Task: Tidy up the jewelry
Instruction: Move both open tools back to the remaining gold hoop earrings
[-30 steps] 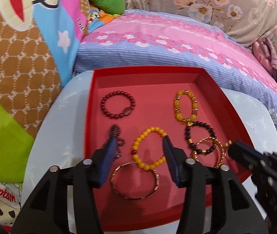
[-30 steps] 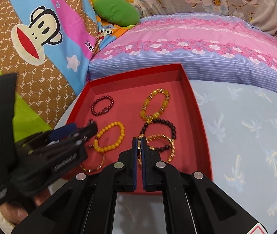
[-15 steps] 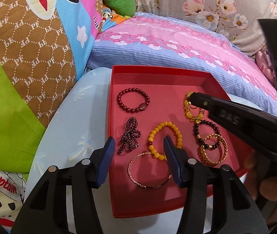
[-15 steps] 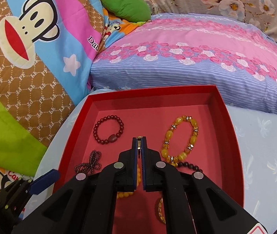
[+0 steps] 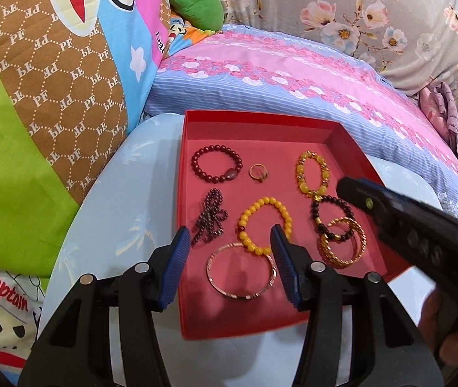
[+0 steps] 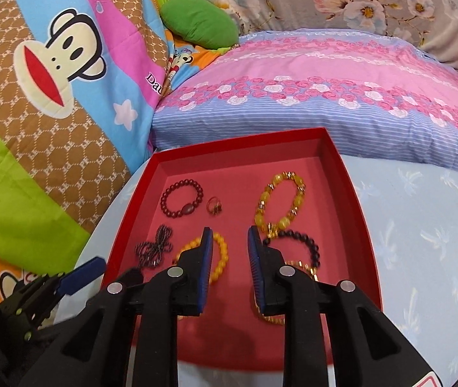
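The right tool [image 6: 227,242], which half a second ago was pinched shut on a small gold ring, now has its jaws spread with nothing between them, and the small gold ring with a dark red stone [image 6: 214,207] lies on the floor of the shallow red cardboard tray [image 6: 362,225], in the far half, just right of the dark red beaded bracelet [image 6: 182,198]. In the left wrist view the ring [image 5: 259,172] appears in a spot that was bare before, between that dark red bracelet [image 5: 216,163] and the amber-and-gold beaded bracelet [image 5: 312,174], touching neither.

The left tool [image 5: 230,251] has changed little: its jaws stand wide apart and hold nothing, hovering over the near part of the tray above the thin rose-gold bangle [image 5: 241,271] and the yellow round-bead bracelet [image 5: 265,225]. The right tool has pulled back towards the near-right side of the tray.

So the ring's placement looks finished. The tray sits on a pale blue worktop [image 5: 125,206]. The other pieces lie in it: a dark purple beaded bow-shaped piece [image 5: 210,220] at the left, a black beaded bracelet [image 5: 332,217] overlapping a stack of gold bangles [image 5: 343,242] at the right. That overlapping pair looks like the least tidy part, so it is probably what remains to be separated.
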The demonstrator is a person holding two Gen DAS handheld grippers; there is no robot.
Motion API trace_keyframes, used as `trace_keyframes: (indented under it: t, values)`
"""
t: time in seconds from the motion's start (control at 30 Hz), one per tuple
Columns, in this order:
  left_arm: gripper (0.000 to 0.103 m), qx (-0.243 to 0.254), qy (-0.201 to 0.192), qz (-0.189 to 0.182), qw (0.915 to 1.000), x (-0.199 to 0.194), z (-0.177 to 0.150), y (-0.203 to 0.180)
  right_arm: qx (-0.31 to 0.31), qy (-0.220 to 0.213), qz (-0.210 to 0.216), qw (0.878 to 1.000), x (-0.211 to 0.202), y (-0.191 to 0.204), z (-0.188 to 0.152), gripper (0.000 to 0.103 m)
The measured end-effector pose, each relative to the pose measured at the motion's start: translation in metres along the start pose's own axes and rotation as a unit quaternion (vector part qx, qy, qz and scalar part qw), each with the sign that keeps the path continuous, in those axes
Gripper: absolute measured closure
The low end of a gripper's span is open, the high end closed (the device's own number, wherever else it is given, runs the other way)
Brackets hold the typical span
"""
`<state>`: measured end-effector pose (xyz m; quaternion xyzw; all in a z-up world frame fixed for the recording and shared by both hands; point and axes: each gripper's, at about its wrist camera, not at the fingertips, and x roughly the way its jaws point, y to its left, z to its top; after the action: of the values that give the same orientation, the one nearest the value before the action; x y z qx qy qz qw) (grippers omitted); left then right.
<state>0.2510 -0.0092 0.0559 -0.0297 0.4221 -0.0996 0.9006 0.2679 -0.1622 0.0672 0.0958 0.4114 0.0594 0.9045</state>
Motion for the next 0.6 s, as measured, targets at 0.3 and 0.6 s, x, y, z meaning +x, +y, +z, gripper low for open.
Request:
trace_keyframes:
  t: [0.3,0.6]
  values:
    - [0.054,0.009,-0.003,-0.002,1.0,-0.032,-0.02,-0.017,-0.009,-0.008,-0.009,1.0,-0.049,0.006,-0.04,0.078]
    - [0.054,0.023,0.002,-0.01,0.9997,-0.059,-0.047,-0.033,-0.005,-0.011,-0.014,1.0,-0.09,0.004,-0.075,0.078]
